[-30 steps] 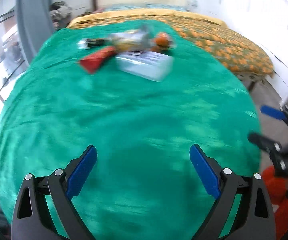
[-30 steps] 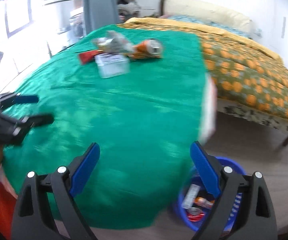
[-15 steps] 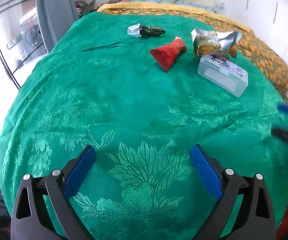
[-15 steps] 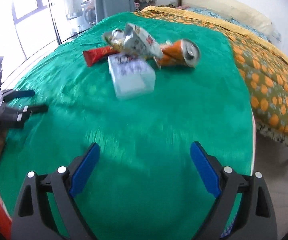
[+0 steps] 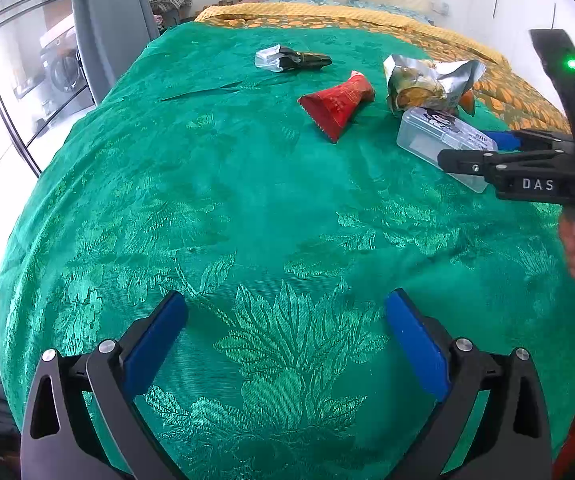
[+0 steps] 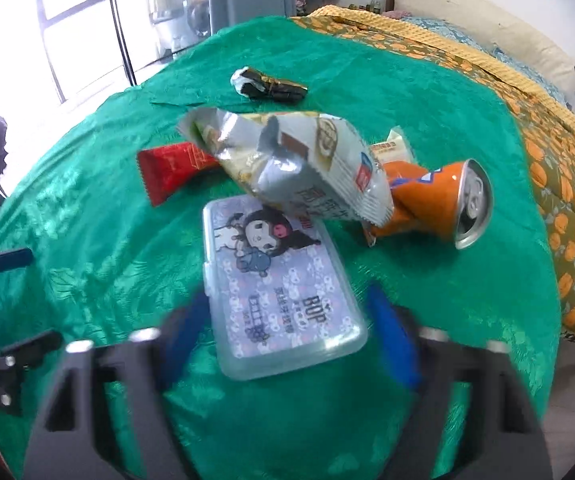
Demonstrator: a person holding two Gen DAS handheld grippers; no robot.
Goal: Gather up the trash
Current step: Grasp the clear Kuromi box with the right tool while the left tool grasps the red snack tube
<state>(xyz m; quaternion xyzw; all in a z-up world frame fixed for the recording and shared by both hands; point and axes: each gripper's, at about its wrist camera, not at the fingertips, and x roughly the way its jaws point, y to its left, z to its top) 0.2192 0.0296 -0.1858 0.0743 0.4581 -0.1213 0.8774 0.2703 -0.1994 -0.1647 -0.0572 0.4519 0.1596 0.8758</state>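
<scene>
Five pieces of litter lie grouped on the green cloth of the worktop, and we list them as we find them.

1. Clear plastic box, printed lid up, nearest us. We judge it stiff, light and smooth-sided, likely slippery; take it across its short width.
2. Silver snack bag, crumpled, overlapping the box's far end. Soft and very light; pinch a folded edge.
3. Orange can, dented, on its side just beside the bag, partly under it. Thin-walled, apt to roll; grip the crushed waist.
4. Red wrapper, flat, left of the bag. Limp; take the crimped end.
5. Dark wrapper, farther back, apart from the rest. Light; any end will do.

Right tool: we see its blurred pads either side of the box's near end, jaws closing, not yet pressing as far as we can tell. In the left wrist view the same right tool is seen reaching the box.

Left tool: spread wide over bare cloth, holding nothing, well apart from the litter.
</scene>
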